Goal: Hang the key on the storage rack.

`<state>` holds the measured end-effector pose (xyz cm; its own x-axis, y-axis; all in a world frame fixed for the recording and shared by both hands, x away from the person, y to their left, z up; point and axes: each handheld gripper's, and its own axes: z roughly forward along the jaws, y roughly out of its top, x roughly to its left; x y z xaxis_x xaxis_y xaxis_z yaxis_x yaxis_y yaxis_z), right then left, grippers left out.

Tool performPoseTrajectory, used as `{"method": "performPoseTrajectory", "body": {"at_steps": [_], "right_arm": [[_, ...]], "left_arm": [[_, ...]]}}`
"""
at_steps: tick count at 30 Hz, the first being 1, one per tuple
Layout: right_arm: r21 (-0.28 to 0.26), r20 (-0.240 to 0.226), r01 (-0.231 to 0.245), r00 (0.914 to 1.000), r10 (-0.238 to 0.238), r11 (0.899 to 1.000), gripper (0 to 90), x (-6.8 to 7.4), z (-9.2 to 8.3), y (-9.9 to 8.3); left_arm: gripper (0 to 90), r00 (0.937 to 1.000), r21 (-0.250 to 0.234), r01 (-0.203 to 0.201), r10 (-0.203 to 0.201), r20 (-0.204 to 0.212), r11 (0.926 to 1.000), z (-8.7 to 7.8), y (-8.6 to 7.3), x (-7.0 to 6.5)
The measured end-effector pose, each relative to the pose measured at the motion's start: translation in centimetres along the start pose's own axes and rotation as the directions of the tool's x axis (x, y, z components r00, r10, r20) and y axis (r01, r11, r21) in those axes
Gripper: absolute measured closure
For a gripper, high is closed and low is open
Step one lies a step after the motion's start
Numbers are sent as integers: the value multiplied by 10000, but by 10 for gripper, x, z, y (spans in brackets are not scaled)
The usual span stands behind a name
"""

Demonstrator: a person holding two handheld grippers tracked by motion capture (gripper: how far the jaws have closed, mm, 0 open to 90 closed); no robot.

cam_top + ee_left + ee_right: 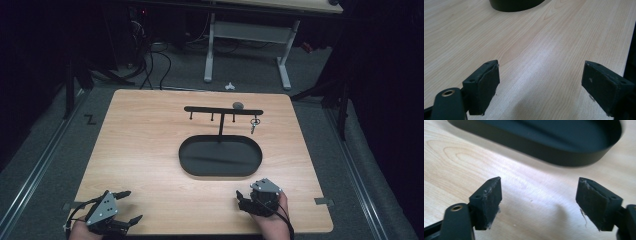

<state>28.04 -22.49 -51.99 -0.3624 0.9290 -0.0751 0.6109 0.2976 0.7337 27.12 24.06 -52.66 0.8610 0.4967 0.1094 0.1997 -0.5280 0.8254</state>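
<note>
Black oval metal tray [220,158] with hook stand, mid light wooden table [150,145]; small keys [254,124] hang behind it. Left gripper [128,206], right gripper [241,200]: near tray's front, jaws wide, empty, seemingly parked ready.

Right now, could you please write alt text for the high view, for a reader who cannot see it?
A light wooden table holds a black oval tray with a black T-shaped hook stand rising from it, a key ring hanging near its right end. At the near edge, a person holds the left gripper and right gripper, both open.
</note>
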Motion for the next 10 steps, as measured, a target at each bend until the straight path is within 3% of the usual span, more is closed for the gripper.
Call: {"method": "performPoseTrajectory", "body": {"at_steps": [1,4,10], "right_arm": [[-87,137,113,9998,-112,9999,217,0,-1,0],[5,-34,-387,9992,387,9993,216,-3,1,-1],[136,22,-708,9975,708,9974,217,-10,2,-4]], "left_arm": [[154,10000,27,-25,25,-1,10000,1,0,0],[154,10000,16,-38,38,37,10000,2,1,-1],[154,10000,49,-46,45,59,10000,2,1,0]]}}
